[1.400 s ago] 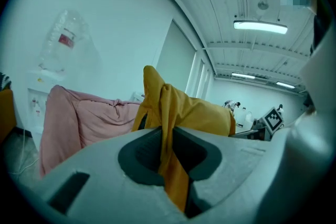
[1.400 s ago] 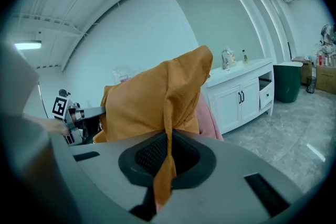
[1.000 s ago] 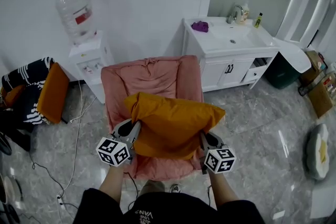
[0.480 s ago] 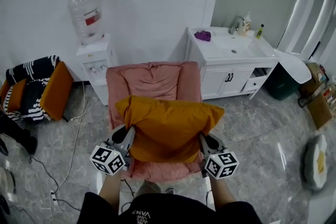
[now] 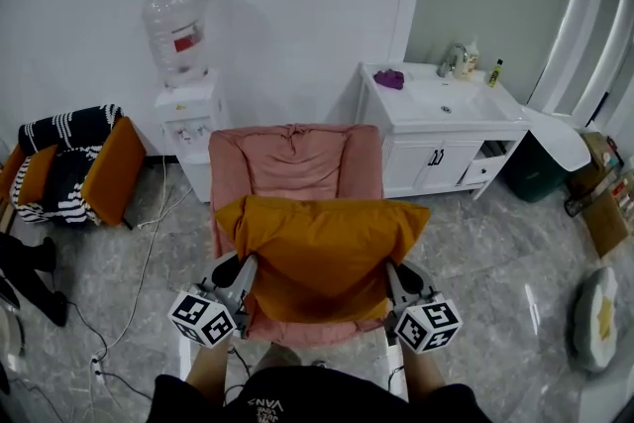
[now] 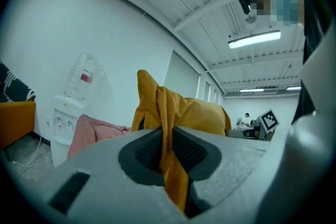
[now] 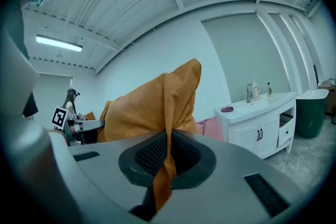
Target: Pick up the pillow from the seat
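An orange pillow [image 5: 322, 253] hangs in the air above the pink armchair [image 5: 294, 163], held by both sides. My left gripper [image 5: 241, 274] is shut on the pillow's left edge. A fold of orange cloth [image 6: 170, 149] is pinched between its dark pads. My right gripper [image 5: 393, 280] is shut on the right edge, and its own view shows the pillow [image 7: 152, 107] rising from the jaws with a strip of fabric trapped in them. The chair's seat is hidden under the pillow.
A water dispenser [image 5: 183, 89] stands left of the armchair. A white sink cabinet [image 5: 446, 129] stands to the right. An orange chair with striped cloth [image 5: 74, 168] is at far left. A cable [image 5: 149, 243] runs over the grey floor.
The pillow has been raised and pulled flatter and wider between the grippers. Both grippers have kept their hold. The head view has tilted a bit.
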A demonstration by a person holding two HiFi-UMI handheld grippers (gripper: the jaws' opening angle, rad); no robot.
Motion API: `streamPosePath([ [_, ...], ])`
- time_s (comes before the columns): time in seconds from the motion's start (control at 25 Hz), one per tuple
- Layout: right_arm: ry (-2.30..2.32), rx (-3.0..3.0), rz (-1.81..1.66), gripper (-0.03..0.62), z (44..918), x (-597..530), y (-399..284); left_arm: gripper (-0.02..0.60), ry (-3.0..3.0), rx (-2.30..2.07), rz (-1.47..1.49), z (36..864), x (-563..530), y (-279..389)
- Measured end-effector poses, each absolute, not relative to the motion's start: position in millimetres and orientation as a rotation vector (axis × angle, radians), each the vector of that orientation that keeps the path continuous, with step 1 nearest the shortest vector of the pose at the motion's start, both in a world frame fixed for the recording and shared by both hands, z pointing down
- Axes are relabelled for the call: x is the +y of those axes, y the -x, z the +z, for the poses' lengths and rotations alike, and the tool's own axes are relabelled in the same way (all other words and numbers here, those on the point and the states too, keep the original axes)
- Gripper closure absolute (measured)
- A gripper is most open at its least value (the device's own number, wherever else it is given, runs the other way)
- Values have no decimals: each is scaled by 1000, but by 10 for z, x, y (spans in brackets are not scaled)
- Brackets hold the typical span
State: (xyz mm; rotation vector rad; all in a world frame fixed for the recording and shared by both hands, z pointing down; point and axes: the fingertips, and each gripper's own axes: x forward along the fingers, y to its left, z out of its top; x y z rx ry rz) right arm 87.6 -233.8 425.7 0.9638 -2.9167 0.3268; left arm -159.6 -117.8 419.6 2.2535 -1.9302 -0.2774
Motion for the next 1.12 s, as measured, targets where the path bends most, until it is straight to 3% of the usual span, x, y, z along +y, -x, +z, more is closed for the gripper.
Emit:
streamPosePath([
  [1.12,-956,-2922,343,585,4318,-2148,-1036,528,-2220,-1963,-304,4289,-815,1368],
])
